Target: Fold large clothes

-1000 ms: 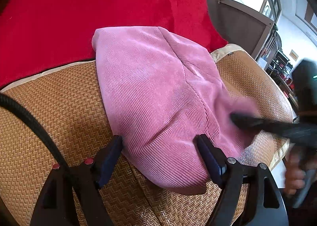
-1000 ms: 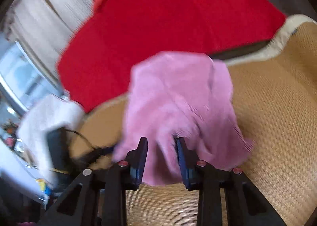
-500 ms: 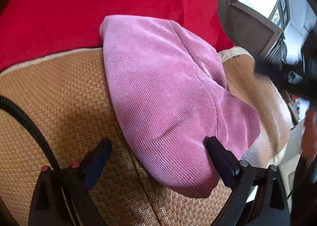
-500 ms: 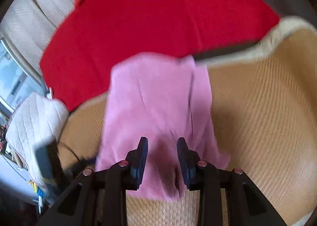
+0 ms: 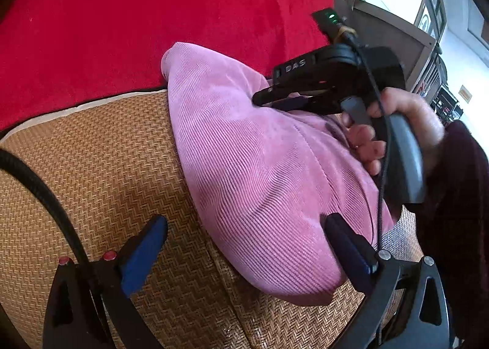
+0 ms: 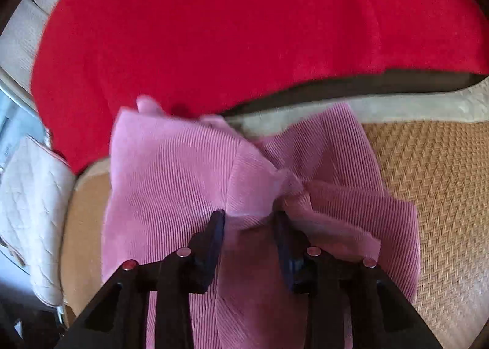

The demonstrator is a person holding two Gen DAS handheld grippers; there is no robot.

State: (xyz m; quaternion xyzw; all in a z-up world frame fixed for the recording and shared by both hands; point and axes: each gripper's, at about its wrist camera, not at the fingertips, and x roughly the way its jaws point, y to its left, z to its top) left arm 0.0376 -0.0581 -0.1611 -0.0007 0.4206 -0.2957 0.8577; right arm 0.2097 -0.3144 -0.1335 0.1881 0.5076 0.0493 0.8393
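Pink corduroy garment (image 5: pixel 259 171) lies bunched on woven mat (image 5: pixel 91 165). My right gripper (image 6: pixel 249 220) pinches raised fold; left gripper (image 5: pixel 244 235) spread, empty. I advise: carry fold across low, keep edges aligned.

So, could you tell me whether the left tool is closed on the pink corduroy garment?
No, the left tool stands wide open, hovering around the pink corduroy garment.

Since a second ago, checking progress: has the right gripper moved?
Yes. The right gripper has swung from the mat's edge in over the pink garment, toward the red blanket.
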